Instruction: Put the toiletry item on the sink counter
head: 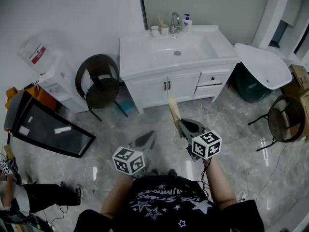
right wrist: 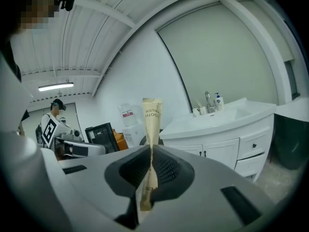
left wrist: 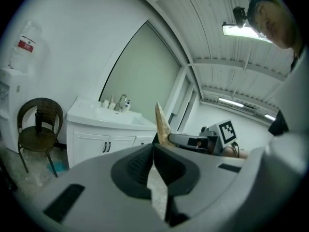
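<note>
My right gripper (head: pixel 181 123) is shut on a thin tan paper toothbrush packet (right wrist: pixel 151 129), which stands upright between its jaws. In the head view the toothbrush packet (head: pixel 174 108) points toward the white vanity. The sink counter (head: pixel 140 50) with its basin (head: pixel 177 47) lies ahead across the floor. The sink counter (right wrist: pixel 217 120) shows at the right in the right gripper view. My left gripper (head: pixel 150 136) is shut with nothing in it, to the left of the right one and a little nearer me. From the left gripper view, the sink counter (left wrist: pixel 94 116) is ahead at left.
A tap (head: pixel 175 22), cups (head: pixel 160 30) and a pump bottle (head: pixel 187 22) stand at the counter's back. A dark wicker chair (head: pixel 101 85) sits left of the vanity, a water dispenser (head: pixel 53 76) and a black monitor (head: pixel 50 127) further left. Right: a white tub (head: pixel 263 64), another chair (head: pixel 285 117).
</note>
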`<state>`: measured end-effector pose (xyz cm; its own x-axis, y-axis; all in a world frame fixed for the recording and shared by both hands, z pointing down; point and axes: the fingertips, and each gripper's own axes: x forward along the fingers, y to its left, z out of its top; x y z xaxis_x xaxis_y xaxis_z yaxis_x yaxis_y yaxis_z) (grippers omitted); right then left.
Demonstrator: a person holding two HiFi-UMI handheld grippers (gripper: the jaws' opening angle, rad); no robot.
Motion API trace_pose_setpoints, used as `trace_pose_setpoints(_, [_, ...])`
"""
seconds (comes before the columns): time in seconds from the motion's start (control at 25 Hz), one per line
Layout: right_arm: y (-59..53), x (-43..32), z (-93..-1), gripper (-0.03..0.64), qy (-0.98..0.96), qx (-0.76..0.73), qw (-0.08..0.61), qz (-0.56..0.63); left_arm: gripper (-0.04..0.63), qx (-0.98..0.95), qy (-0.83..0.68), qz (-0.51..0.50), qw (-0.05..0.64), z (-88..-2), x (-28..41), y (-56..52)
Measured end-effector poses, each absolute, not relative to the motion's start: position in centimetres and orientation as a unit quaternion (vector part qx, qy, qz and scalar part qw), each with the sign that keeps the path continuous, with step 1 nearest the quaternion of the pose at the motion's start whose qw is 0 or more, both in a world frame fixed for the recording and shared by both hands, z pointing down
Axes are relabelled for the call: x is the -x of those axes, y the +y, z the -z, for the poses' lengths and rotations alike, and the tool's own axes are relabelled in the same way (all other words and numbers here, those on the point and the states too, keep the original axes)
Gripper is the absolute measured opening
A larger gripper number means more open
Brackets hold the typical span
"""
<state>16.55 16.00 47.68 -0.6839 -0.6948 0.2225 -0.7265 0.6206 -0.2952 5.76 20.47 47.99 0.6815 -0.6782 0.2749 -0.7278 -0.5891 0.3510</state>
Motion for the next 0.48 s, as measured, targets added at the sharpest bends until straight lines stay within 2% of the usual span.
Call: trace_pose_setpoints(0.48, [14.9,-16.7,-49.5,0.023,-0.905,-0.370,0.060,-0.200,0.020,-0.869,-0.425,-0.062,0.244,-49.9,-5.0,20.7])
